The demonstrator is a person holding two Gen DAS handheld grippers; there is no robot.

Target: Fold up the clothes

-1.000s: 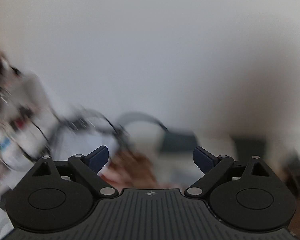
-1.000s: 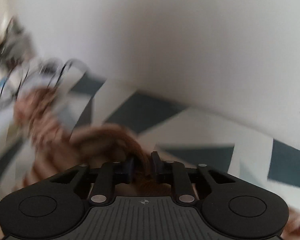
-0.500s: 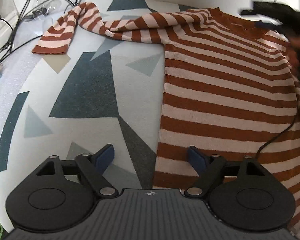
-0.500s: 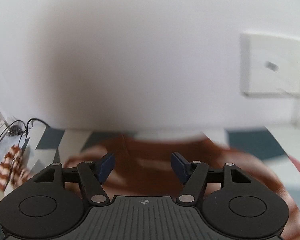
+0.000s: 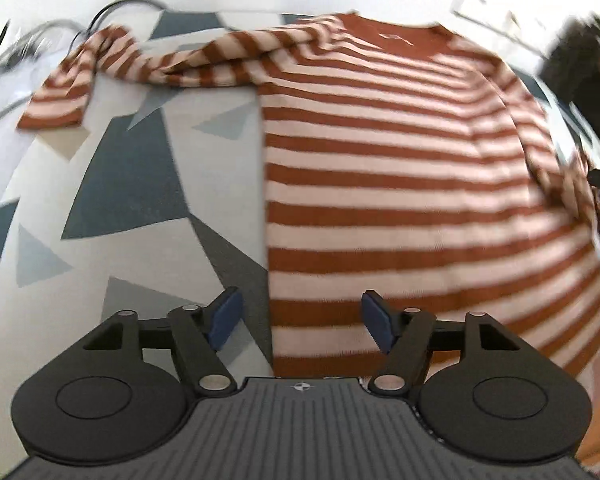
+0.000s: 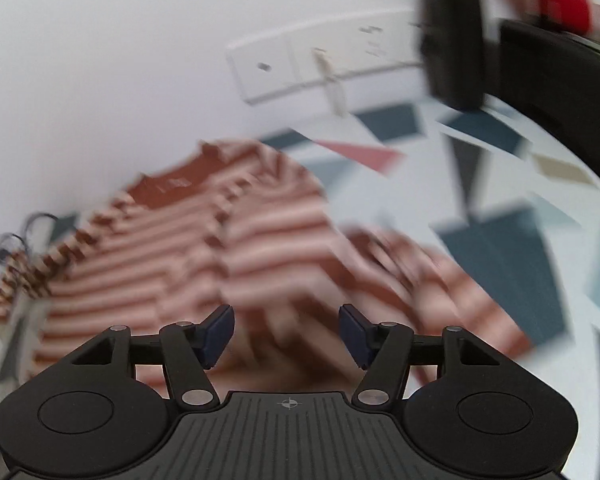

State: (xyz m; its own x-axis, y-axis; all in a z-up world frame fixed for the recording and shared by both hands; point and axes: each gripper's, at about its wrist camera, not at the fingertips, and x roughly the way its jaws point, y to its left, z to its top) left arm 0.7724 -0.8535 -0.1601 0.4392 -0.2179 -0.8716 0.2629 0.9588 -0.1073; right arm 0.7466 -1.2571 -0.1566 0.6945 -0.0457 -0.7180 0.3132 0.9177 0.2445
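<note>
Sweater (image 5: 400, 184) sleeve (image 5: 84, 80) in left view, wall plate (image 6: 316, 64) in right

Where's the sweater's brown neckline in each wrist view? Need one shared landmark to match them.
Left wrist: the neckline sits at top, right of centre, far end of the striped sweater.
Right wrist: the neckline sits left of centre, mid-height, blurred.
Shared landmark: the outstretched striped sleeve, upper left in the left wrist view, far left in the right wrist view.
</note>
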